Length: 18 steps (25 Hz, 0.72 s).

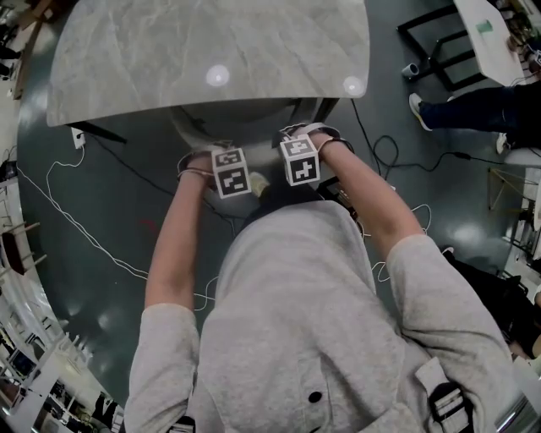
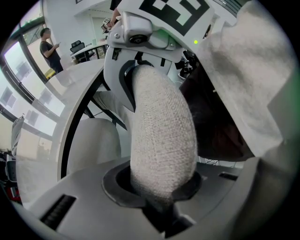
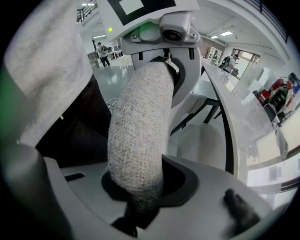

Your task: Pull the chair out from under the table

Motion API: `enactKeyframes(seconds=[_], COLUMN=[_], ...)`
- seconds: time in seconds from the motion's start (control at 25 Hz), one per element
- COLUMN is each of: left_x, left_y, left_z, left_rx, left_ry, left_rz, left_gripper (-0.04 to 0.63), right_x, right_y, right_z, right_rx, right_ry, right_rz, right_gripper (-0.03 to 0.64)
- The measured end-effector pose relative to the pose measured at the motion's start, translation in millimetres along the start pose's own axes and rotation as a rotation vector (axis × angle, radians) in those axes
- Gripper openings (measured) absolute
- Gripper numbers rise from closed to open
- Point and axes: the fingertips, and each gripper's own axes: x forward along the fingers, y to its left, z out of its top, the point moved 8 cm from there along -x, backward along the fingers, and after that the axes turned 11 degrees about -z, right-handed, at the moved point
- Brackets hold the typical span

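Observation:
A chair with a pale round seat (image 1: pixel 205 125) stands partly under the marble-topped table (image 1: pixel 211 51). Its backrest top is a padded rim of grey woven fabric (image 2: pixel 161 136), which runs between both pairs of jaws. My left gripper (image 1: pixel 230 172) and right gripper (image 1: pixel 300 160) sit side by side on that rim, pointing steeply down, just in front of the table's near edge. The left gripper (image 2: pixel 159 199) is shut on the fabric rim, with the right gripper's body further along it. The right gripper (image 3: pixel 136 194) clamps the same rim (image 3: pixel 138 126). The person's body hides the lower chair.
White and black cables (image 1: pixel 93 241) trail over the dark floor on both sides. A seated person's legs (image 1: pixel 469 106), a black frame (image 1: pixel 439 38) and a white tabletop (image 1: pixel 486 25) are at the upper right. Shelving lines the left edge (image 1: pixel 21 254).

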Motion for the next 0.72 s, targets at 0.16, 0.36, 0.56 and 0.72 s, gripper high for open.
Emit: enactKeyframes(seconds=[0.16,0.36,0.56,0.72], left_x=[2,0,0,4], left_y=[-8,-15,-19,-28], left_z=[0,1,0,4], left_rx=[0.003,0.008,0.005,-0.004], left_ry=[0.006,0.010,0.016,0.017], left_rz=[-0.001,-0.004,0.001,-0.002], left_gripper=[0.110,0.110,0.110,0.110], right_x=[-1,-3,-4,-5], right_y=[9,16,19,30], right_z=[3,6,8,6], right_rx=[0.005,0.014,0.016,0.010], right_ry=[0.001,0.000,-0.002,-0.005], right_rz=[0.001,0.006,0.005,0.017], right_gripper=[0.095,0.095,0.095,0.095])
